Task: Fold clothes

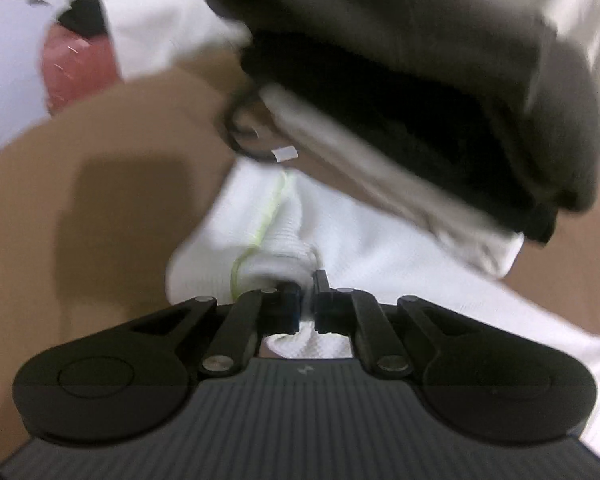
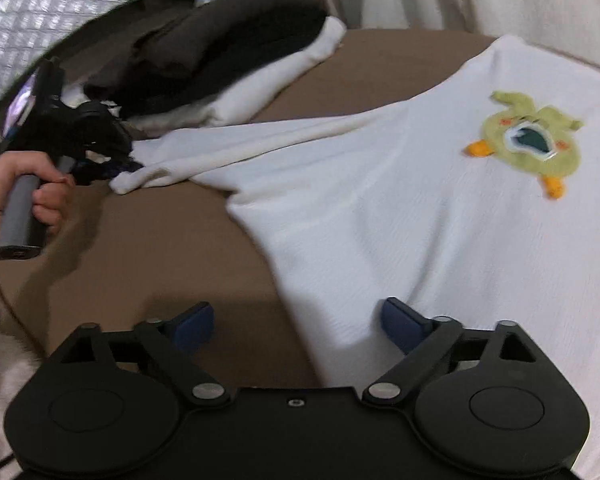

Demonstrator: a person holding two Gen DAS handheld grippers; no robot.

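A white knit garment point(image 2: 400, 216) with a green and orange animal patch point(image 2: 528, 140) lies spread on the brown table point(image 2: 147, 248). Its long sleeve point(image 2: 235, 148) stretches left toward a stack of folded clothes. In the left wrist view my left gripper point(image 1: 307, 300) is shut on the sleeve's cuff point(image 1: 275, 248), white fabric with a yellow-green seam bunched between the pads. The right wrist view shows that same gripper point(image 2: 111, 160) held by a hand at the sleeve's end. My right gripper point(image 2: 295, 324) stands open just above the garment's lower left edge, nothing between its blue pads.
A stack of folded dark and white clothes point(image 1: 400, 92) point(image 2: 227, 68) sits at the back of the table. A black cord loop with a white tag point(image 1: 259, 136) lies beside it. A red object point(image 1: 79, 68) and white cloth lie far left.
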